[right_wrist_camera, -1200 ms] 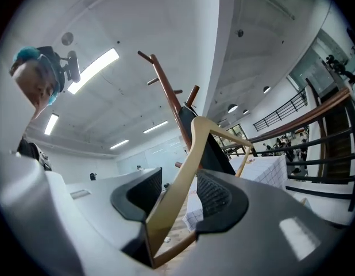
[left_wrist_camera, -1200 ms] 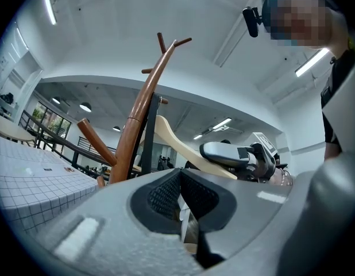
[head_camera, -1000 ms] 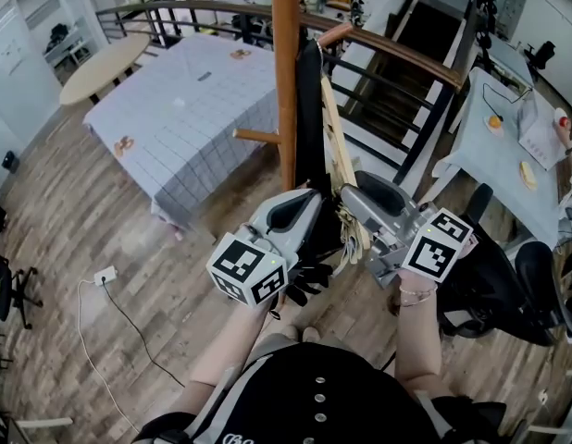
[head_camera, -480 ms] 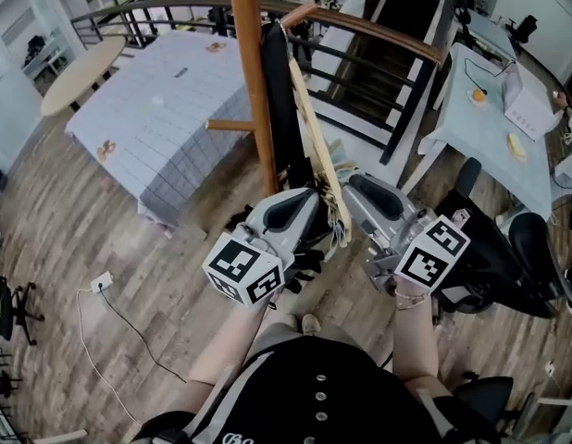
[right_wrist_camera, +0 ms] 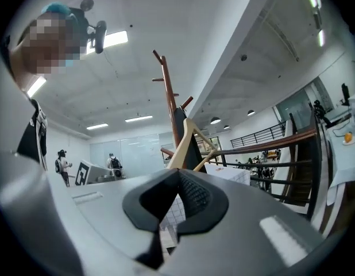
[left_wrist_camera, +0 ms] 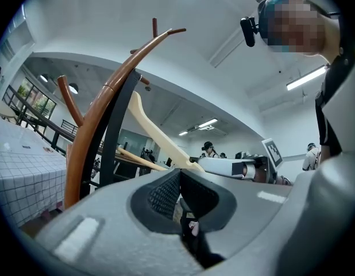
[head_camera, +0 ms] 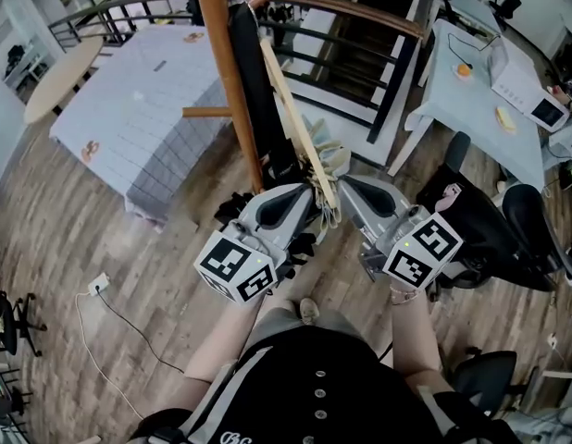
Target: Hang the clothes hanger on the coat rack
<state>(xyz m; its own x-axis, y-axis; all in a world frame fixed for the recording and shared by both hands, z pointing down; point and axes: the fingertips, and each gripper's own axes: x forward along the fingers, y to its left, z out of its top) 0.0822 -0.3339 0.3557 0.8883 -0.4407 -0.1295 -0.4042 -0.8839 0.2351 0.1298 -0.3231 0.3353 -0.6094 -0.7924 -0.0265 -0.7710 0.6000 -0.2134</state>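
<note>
One tall brown coat rack point(head_camera: 226, 91) up the middle, with a black cloth point(head_camera: 258, 81) hanging down it. Leaning along that cloth, a pale wooden clothes hanger point(head_camera: 291, 118), low end just beside both gripper tips. Left gripper point(left_wrist_camera: 180, 170): squeezed closed, pad on pad. Right gripper point(right_wrist_camera: 178, 170): has just been closing, now closed too, pads touching, nothing between.
</note>
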